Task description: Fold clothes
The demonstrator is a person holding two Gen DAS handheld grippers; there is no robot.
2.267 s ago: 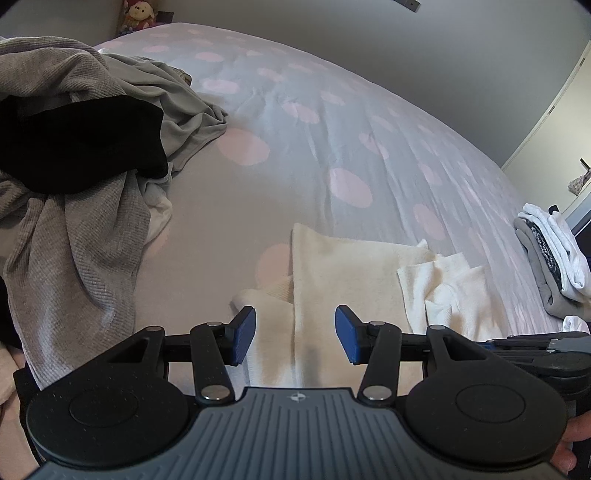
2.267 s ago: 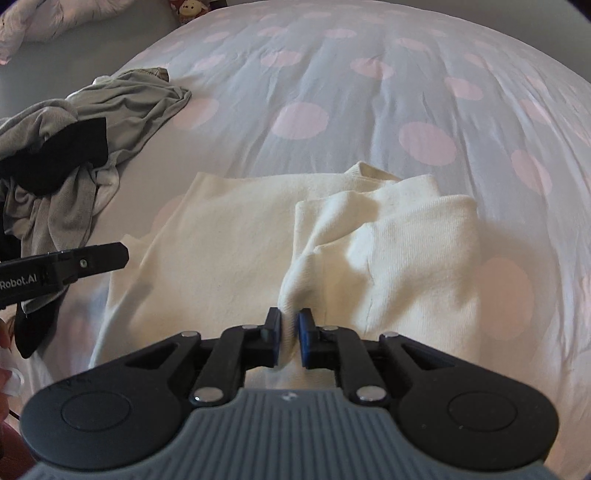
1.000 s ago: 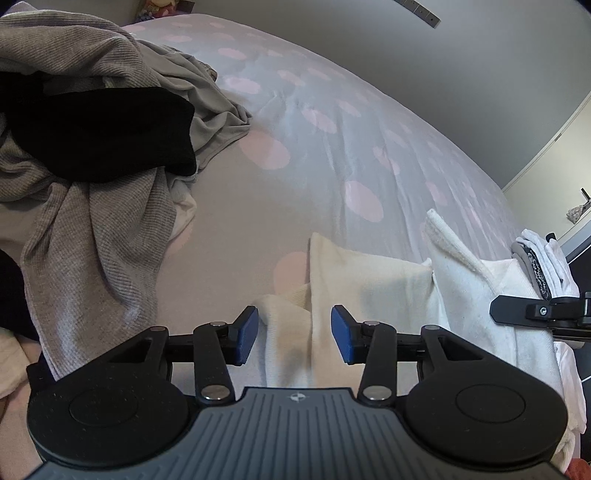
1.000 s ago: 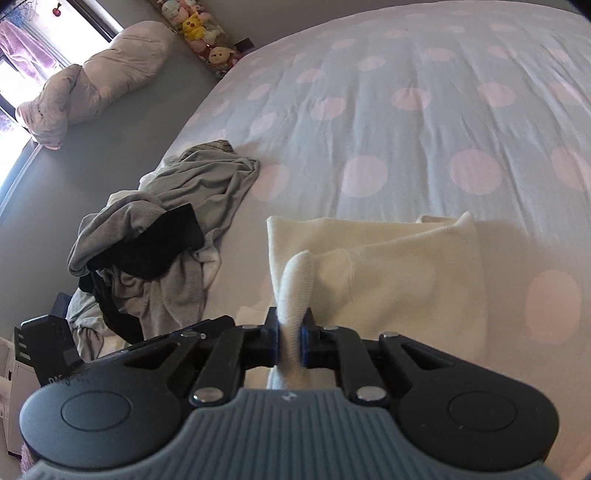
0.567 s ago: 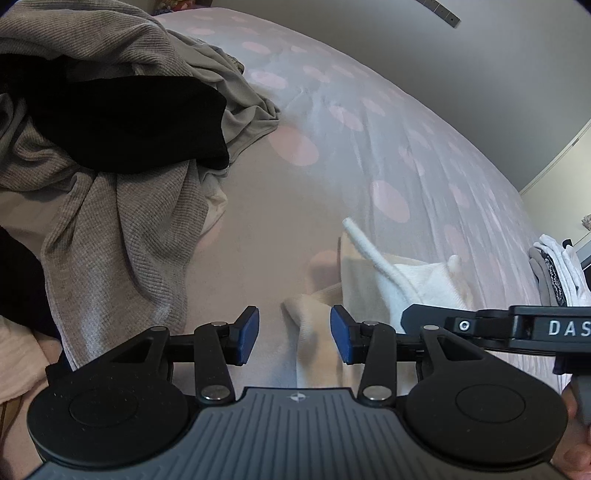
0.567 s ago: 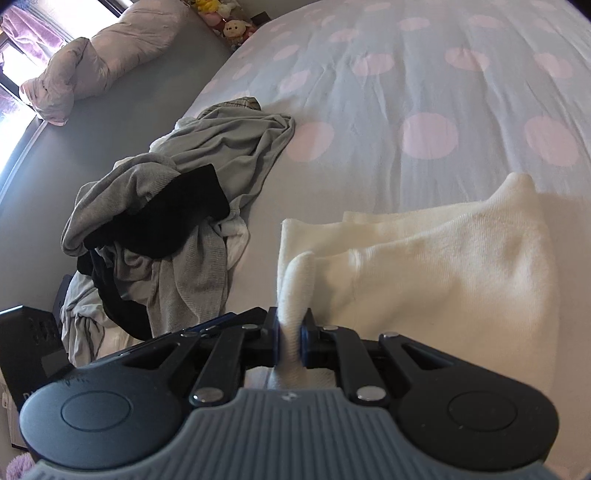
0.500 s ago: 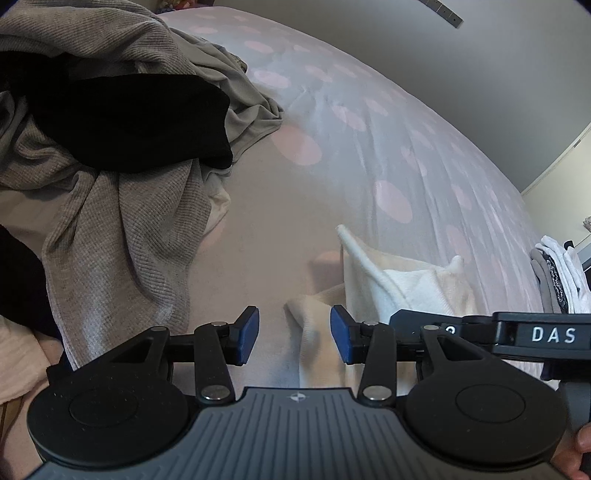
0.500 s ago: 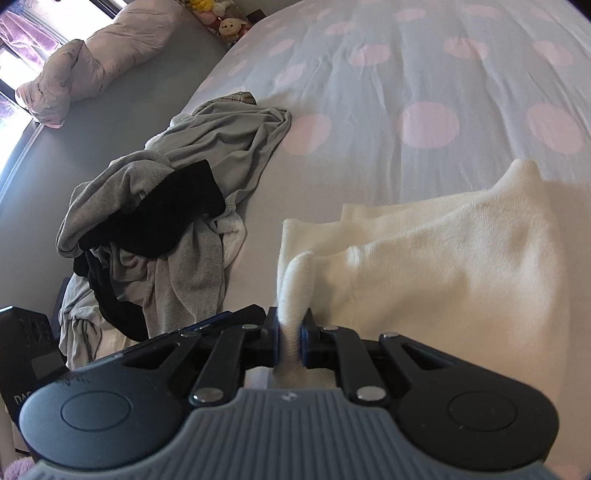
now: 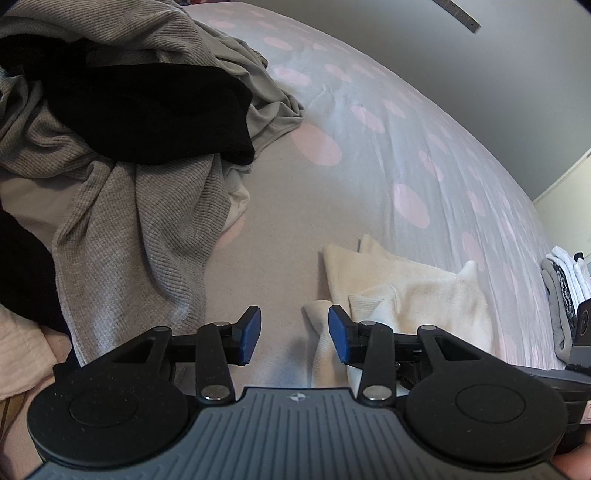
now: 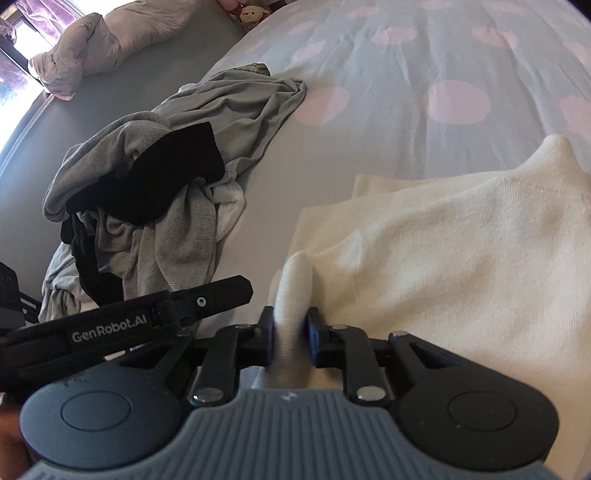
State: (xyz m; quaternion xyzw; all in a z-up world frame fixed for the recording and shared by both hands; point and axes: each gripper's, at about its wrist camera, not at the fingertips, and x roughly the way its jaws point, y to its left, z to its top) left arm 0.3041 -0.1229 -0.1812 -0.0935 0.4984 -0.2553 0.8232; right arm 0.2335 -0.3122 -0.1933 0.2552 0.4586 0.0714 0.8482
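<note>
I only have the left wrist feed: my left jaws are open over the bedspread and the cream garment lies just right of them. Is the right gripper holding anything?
Observer: Yes. The right gripper is shut on a bunched fold of the cream garment.
Operator: Where is my left gripper relative to it?
Observer: In the right wrist view its finger lies just left of the right gripper, above the bedspread, apart from the fold.
Operator: Anything beyond the clothes pile?
Observer: A crumpled pink quilt and a plush toy past the pile.
</note>
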